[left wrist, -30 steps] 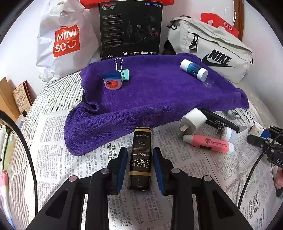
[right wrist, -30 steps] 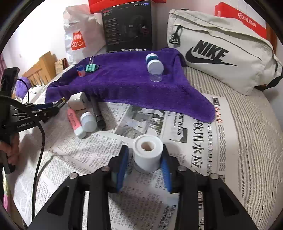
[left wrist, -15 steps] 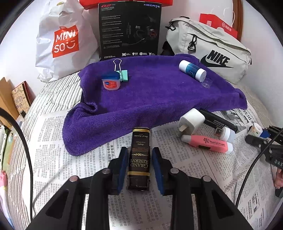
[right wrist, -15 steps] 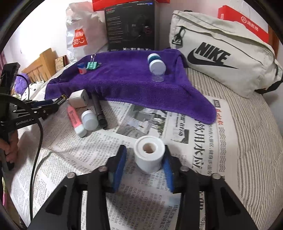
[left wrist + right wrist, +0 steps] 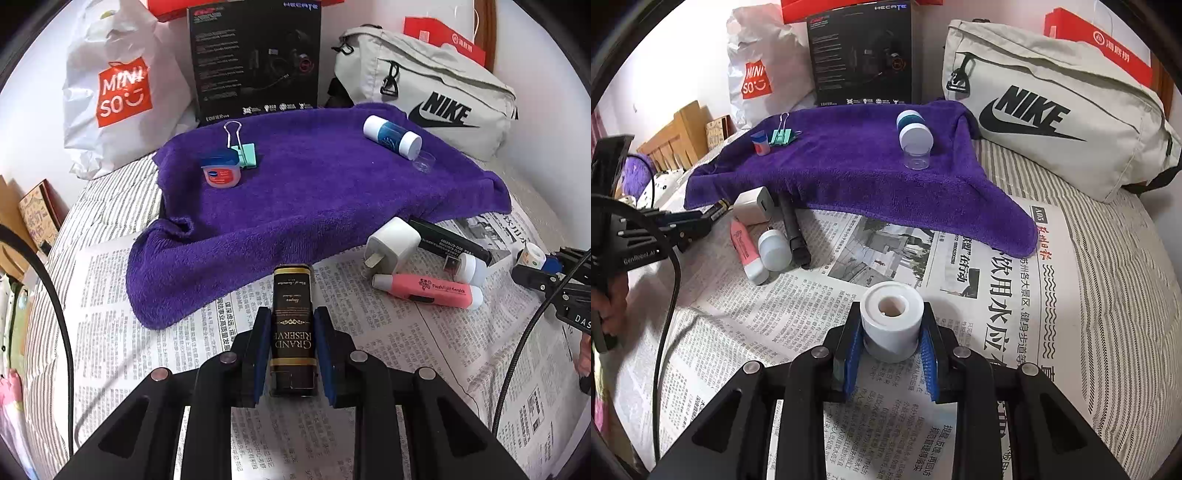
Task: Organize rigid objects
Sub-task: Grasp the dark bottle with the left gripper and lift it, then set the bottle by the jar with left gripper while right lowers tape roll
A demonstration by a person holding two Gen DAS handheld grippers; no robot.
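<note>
Both pairs of tongs have just been closing, each on the thing between its pads. Left tongs [image 5: 293, 341] now sit clamped on the black "Grand Reserve" tin [image 5: 293, 328], which lies flat on the newspaper [image 5: 147, 295] just in front of the purple towel [image 5: 314, 195]. Right tongs [image 5: 891, 345] are pressed against the sides of the white roll [image 5: 891, 325], which stands upright on the newspaper with its hole facing up.

On the towel, a small blue-lidded jar [image 5: 220, 172] rests touching a green binder clip [image 5: 242, 153], and well apart from them a blue and white bottle [image 5: 391, 136] lies on its side beside a clear cap [image 5: 424, 161]. Off the towel's near edge, on the paper, lie a white charger plug [image 5: 391, 245], a black marker [image 5: 448, 240], a pink highlighter [image 5: 428, 290] and a small white bottle [image 5: 471, 268], all close together; whether the bottle touches the marker is hard to tell from here.

Behind the towel stand a white shopping bag [image 5: 122, 92], a black box [image 5: 255, 59] and a grey Nike bag [image 5: 436, 96].
</note>
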